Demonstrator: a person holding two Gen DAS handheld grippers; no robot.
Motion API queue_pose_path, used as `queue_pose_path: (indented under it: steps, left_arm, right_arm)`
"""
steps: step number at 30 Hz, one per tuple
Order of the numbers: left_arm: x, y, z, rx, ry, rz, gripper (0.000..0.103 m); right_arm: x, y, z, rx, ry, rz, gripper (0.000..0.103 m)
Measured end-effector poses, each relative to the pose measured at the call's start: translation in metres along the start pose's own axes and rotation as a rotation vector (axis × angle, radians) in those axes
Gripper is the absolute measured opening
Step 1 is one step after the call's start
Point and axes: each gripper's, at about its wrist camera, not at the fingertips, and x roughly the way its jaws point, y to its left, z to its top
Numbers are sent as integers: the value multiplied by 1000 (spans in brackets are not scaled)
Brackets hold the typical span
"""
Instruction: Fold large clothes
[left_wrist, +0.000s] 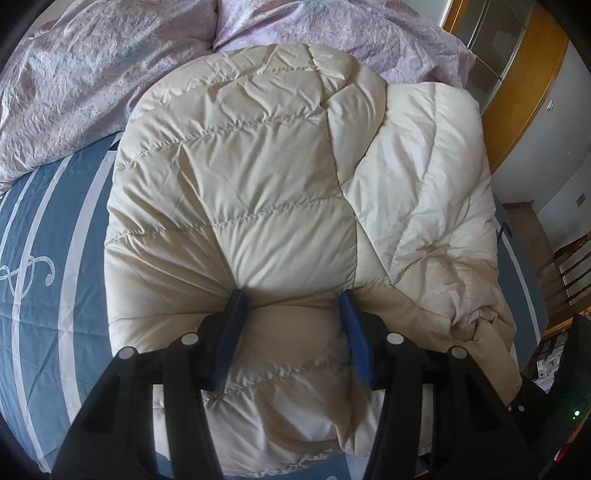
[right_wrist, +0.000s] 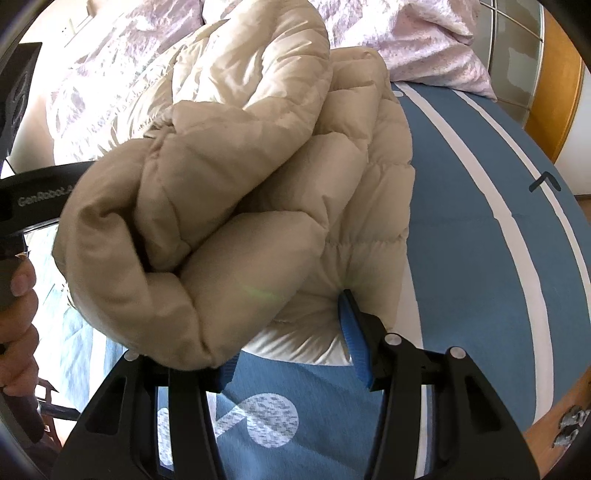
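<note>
A cream quilted down jacket (left_wrist: 258, 177) lies folded into a thick bundle on the blue striped bed sheet (left_wrist: 44, 236). My left gripper (left_wrist: 291, 302) stands wide apart, its blue fingers (left_wrist: 352, 332) pressed into the near edge of the bundle with a puffy fold between them. In the right wrist view the same jacket (right_wrist: 229, 184) bulges close to the camera. My right gripper (right_wrist: 288, 321) is also spread wide around a thick roll of the jacket; one blue finger (right_wrist: 352, 339) shows, the other is mostly hidden under fabric.
A crumpled lilac duvet (left_wrist: 92, 74) lies at the far side of the bed. A wooden wardrobe with glass panels (left_wrist: 517, 66) stands at the right. A wooden chair (left_wrist: 569, 273) is beside the bed. The hand on the left gripper's handle (right_wrist: 18, 314) shows at left.
</note>
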Motion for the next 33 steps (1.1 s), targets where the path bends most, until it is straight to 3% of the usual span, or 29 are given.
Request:
queue_pose_path:
  steps: [22,33]
  left_arm:
    - [27,-4,7,41,18,49,53]
    - [32,-6,15,42,28,60,53]
  right_arm:
    - [-5,9,-3,6,12,-1,52]
    - [-11,-15,1,28,6,-29,52]
